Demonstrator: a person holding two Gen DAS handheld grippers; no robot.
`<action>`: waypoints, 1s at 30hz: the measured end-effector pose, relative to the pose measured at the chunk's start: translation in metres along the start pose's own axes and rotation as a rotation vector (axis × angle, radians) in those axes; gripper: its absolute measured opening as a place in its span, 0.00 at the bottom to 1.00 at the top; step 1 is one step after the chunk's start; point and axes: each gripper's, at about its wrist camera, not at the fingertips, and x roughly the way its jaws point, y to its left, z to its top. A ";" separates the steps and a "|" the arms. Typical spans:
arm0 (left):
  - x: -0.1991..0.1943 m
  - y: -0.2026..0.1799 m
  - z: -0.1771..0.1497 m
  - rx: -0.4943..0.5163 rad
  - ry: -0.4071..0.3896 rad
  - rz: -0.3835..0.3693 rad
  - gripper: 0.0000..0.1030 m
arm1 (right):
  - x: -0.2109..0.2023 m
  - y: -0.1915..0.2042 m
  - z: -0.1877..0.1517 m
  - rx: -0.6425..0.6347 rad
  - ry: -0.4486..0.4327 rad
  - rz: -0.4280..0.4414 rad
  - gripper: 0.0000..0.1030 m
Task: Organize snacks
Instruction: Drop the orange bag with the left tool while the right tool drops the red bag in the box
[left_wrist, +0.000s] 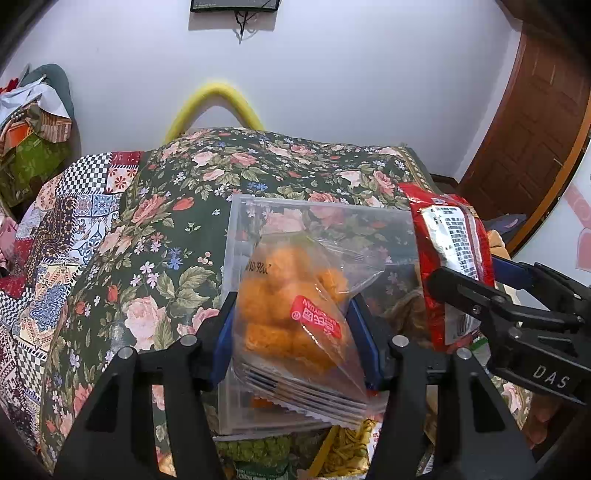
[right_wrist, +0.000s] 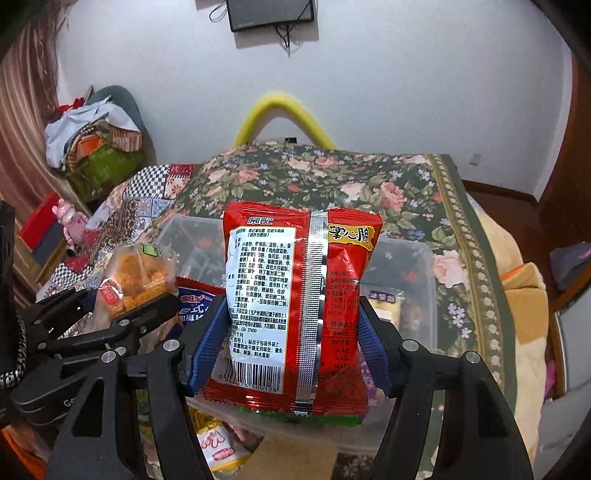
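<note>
While both packets hang above the clear plastic storage bin (right_wrist: 424, 258) on the floral-clothed table (right_wrist: 388, 184), held side by side and near enough to brush. Left gripper (left_wrist: 295, 325) pinching a transparent bag of orange fried snack pieces with a red label (left_wrist: 291, 314) between blue pads (left_wrist: 365, 343); right gripper (right_wrist: 295, 332) clamped on a red foil noodle-snack packet with a silver back seam (right_wrist: 299, 295), printed back facing the camera. More packets lying loose at the table's near edge below, among them a yellow-printed noodle packet (left_wrist: 347, 450).

Likely trouble: slippery film sliding out of the pads, since the clear bag is gripped across its puffy middle and sags below the jaws. Could crush the fried pieces if squeezed harder. Red packet, stiff and air-filled, may pivot in the grip and catch the bin's rim on the way down. Both grippers crowding one opening risks a knock between them, tipping either packet outside the bin. Bin's far compartments hard to read through the packets; cannot tell how much room is left.
</note>
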 end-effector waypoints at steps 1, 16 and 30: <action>0.001 0.000 0.000 0.001 0.001 -0.003 0.55 | 0.002 -0.001 0.001 -0.005 0.004 -0.001 0.62; -0.002 -0.007 -0.005 0.061 0.031 0.000 0.64 | 0.001 -0.002 -0.001 -0.044 0.031 -0.015 0.63; -0.080 -0.007 -0.009 0.072 -0.066 -0.001 0.76 | -0.061 -0.012 -0.011 -0.021 -0.053 -0.006 0.64</action>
